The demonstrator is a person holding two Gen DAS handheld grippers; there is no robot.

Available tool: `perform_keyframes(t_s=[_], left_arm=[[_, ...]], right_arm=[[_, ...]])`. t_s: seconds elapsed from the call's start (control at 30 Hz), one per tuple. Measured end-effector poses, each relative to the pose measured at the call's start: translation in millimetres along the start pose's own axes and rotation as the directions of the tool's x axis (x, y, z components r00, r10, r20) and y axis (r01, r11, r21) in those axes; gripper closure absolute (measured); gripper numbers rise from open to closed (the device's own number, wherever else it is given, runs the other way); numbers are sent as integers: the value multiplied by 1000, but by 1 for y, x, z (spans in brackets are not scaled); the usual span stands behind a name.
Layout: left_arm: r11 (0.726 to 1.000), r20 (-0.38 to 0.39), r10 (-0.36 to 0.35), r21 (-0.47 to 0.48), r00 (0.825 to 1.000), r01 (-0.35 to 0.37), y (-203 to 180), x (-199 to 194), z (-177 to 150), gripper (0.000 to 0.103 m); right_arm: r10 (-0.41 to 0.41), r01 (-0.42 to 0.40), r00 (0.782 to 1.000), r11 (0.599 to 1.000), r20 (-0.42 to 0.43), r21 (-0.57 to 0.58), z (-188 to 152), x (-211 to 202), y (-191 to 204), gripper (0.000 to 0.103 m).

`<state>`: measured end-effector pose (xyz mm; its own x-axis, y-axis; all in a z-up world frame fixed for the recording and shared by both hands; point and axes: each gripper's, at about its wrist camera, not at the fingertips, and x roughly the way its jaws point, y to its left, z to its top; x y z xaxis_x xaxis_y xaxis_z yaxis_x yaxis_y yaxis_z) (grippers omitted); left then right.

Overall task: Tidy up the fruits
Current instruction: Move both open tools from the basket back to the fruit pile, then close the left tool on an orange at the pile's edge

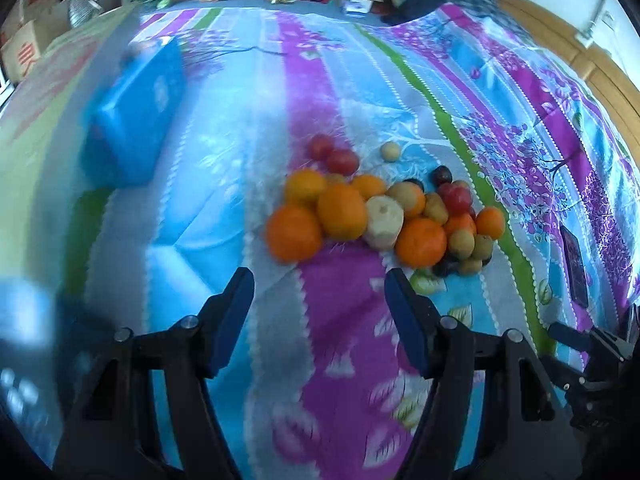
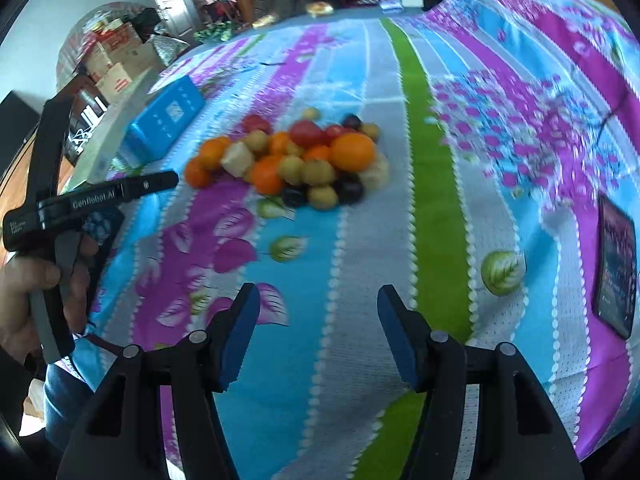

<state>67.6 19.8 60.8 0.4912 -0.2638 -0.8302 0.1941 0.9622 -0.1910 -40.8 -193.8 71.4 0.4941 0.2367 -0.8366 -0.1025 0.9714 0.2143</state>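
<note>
A heap of fruit (image 1: 380, 216) lies on a striped, flowered bedspread (image 1: 340, 360). It holds oranges (image 1: 294, 234), red fruits (image 1: 342, 160), dark plums (image 1: 441, 176), small yellow-green fruits (image 1: 461, 243) and a pale peeled chunk (image 1: 384, 222). One small pale fruit (image 1: 390, 151) lies apart behind the heap. My left gripper (image 1: 319, 280) hovers just short of the heap, open, nothing between its blue pads. In the right wrist view the same heap (image 2: 296, 160) lies farther ahead, and my right gripper (image 2: 319, 294) is open and empty over the cloth.
A blue box (image 1: 132, 120) lies left of the fruit, also in the right wrist view (image 2: 164, 124). A dark flat phone-like thing (image 2: 616, 268) lies on the cloth at the right. A hand (image 2: 24, 300) grips a handle at the left. Cardboard boxes (image 2: 116, 68) stand beyond.
</note>
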Motion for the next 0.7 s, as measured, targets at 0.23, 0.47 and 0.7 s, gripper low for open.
perform_keyframes(t_s=[0.23,0.47,0.7], left_arm=[[998,-36,60,18,998,-59,13,34,9,35],[997,-25,66,48,997,-65,13,50,9,54],[994,9,-90,63,996,90,0,14,-2,62]], right_arm=[[22,-21,1000,999,-19,38,-3,10,-15,38],[26,-25,999,999,-22,47,0,15,-21,38],[40,-40,999,999,3,29,3,11,-20,39]])
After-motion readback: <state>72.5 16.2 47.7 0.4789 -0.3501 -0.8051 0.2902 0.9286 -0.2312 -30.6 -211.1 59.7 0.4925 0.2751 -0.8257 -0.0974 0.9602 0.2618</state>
